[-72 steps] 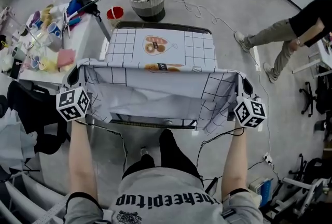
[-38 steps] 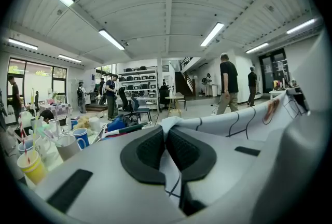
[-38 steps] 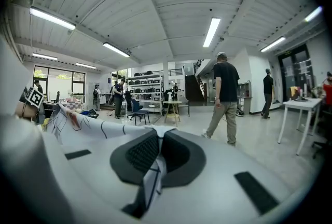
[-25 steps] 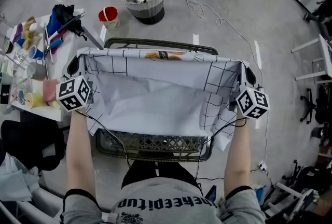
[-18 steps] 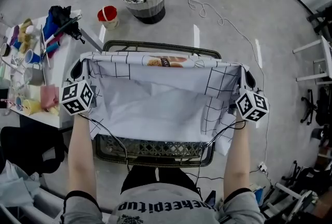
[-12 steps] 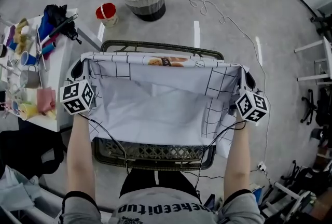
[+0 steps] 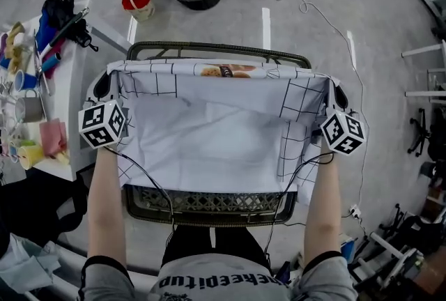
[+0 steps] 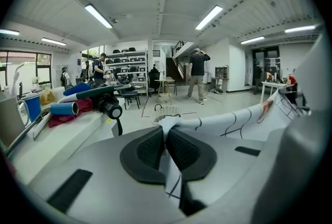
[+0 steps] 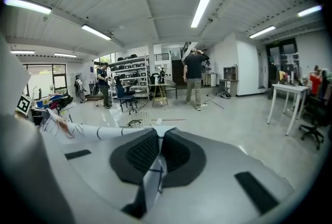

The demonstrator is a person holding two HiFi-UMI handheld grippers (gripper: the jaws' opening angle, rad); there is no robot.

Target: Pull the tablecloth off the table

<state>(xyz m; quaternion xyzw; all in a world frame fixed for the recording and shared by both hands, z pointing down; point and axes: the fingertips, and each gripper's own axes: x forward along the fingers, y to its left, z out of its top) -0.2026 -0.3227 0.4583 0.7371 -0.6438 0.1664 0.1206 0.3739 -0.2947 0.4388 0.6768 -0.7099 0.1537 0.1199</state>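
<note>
Pinching tablecloth (image 7: 209,143) corners in fully closed left tongs (image 8: 165,140), right tongs (image 9: 157,149); could snag on tabletop (image 7: 209,202) rim, slip free.

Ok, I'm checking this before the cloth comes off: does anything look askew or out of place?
Only the tablecloth: pinched by the left tongs and right tongs, it hangs folded back, plain side facing up, its right flap drooping lower.

The person wears a grey short-sleeved T-shirt (image 7: 230,286) with black-edged sleeves and black lettering, over dark, probably black, trousers (image 7: 185,244). The pale grey left claw (image 8: 166,137) and right claw (image 9: 159,145) carry black ribbed pads (image 8: 149,149), black-and-white marker cubes (image 7: 102,124) and thin black cables (image 7: 148,180).
</note>
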